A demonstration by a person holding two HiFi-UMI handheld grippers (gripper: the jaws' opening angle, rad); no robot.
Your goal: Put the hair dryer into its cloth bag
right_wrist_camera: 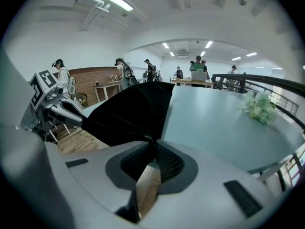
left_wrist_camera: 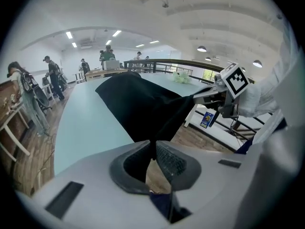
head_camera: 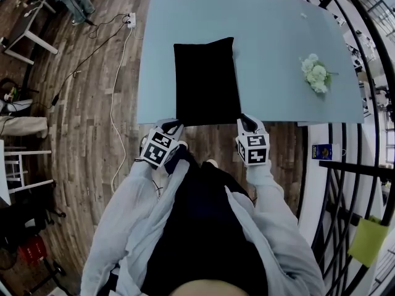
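Nearest the head camera are the person's grey sleeves (head_camera: 133,227), each ending in a gripper at the near edge of the light blue desk (head_camera: 278,29). One black cloth bag (head_camera: 205,82) lies on that desk, its near end reaching the desk's edge, and each gripper has one near corner of it. The left gripper (head_camera: 172,126) is closed, its ribbed pads pinching a fold of the black cloth, as the left gripper view shows. The right gripper (head_camera: 247,121) is likewise clamped on the other near corner, with the cloth drawn taut between the two. No hair dryer shows in any view. The bag humps up somewhat in both gripper views, but whether the dryer is inside it cannot be told. If it is inside, the task looks close to finished, with only settling or closing the bag left. If it is not, then the main step has not yet begun. By count there are two grippers, one cloth bag, one desk and one small bunch of white flowers (head_camera: 316,73) well apart from the bag, towards the desk's right end.
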